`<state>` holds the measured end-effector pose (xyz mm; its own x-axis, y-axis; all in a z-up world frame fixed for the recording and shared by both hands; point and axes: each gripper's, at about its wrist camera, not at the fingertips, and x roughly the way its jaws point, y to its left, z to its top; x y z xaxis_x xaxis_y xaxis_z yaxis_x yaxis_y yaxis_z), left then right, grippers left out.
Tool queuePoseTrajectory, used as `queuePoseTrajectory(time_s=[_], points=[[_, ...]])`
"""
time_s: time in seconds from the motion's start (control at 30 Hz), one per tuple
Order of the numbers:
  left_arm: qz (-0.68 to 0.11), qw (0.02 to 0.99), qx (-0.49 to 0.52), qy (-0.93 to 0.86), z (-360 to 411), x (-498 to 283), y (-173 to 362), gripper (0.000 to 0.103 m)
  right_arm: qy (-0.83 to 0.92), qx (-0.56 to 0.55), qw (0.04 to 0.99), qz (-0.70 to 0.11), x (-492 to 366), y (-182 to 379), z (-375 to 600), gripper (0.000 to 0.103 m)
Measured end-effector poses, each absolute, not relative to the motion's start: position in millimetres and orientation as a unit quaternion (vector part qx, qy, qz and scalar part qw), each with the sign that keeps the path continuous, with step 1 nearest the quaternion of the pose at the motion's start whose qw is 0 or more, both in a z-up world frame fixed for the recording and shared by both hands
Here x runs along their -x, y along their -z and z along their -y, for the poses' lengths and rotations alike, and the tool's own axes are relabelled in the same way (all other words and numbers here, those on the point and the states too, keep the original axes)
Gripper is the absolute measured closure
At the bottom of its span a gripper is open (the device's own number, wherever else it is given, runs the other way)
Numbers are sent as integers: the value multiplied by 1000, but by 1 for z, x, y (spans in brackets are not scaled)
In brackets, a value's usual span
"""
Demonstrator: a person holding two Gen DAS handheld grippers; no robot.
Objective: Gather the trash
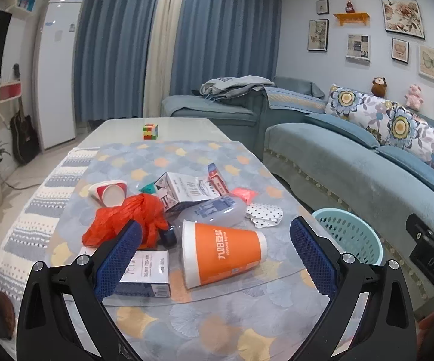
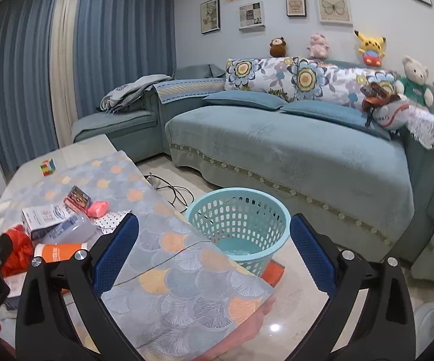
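1. A long coffee table [image 1: 117, 132] runs away from the camera toward blue and cream curtains [image 1: 144, 45]; a patterned cloth [image 1: 204, 316] of grey, blue and orange fan shapes covers its near part, with a striped knitted runner [image 1: 51, 186] along its left edge
2. A teal sofa [image 2: 292, 156] with floral cushions and soft toys along its back fills the right side; framed pictures [image 1: 402, 17] hang above it, and a white cabinet [image 1: 56, 72] and a guitar [image 1: 22, 138] stand at left
3. The trash lies heaped mid-table: an orange paper cup [image 1: 226, 254] on its side, long axis running left to right, wide mouth at the left and narrow base at the right
4. Behind it, a red plastic bag [image 1: 126, 219], a tipped red-and-white cup [image 1: 110, 192] with its opening toward the camera, a milk carton [image 1: 183, 191] and a clear bottle [image 1: 217, 213] lying flat
5. A flat white box [image 1: 147, 270] lies touching the left gripper's near finger
6. A colour cube [image 1: 150, 131] sits apart at the far end
7. A pale blue perforated bin [image 2: 238, 225] stands upright on the floor just beside the table's right edge
8. The left gripper [image 1: 217, 258] hangs over the heap with jaws spread wide, nothing held
9. The right gripper [image 2: 213, 255] is likewise wide apart and empty, angled down toward the bin
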<state>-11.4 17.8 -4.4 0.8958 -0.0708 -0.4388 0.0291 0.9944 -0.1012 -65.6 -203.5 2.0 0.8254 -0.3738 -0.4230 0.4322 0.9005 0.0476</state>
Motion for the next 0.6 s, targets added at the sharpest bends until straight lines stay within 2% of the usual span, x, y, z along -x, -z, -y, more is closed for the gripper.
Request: queuePoseTrajectory(time_s=[0.6], points=[[-221, 974, 38, 17, -20, 14, 0, 8, 208, -71, 951, -219, 53, 5, 205, 8]])
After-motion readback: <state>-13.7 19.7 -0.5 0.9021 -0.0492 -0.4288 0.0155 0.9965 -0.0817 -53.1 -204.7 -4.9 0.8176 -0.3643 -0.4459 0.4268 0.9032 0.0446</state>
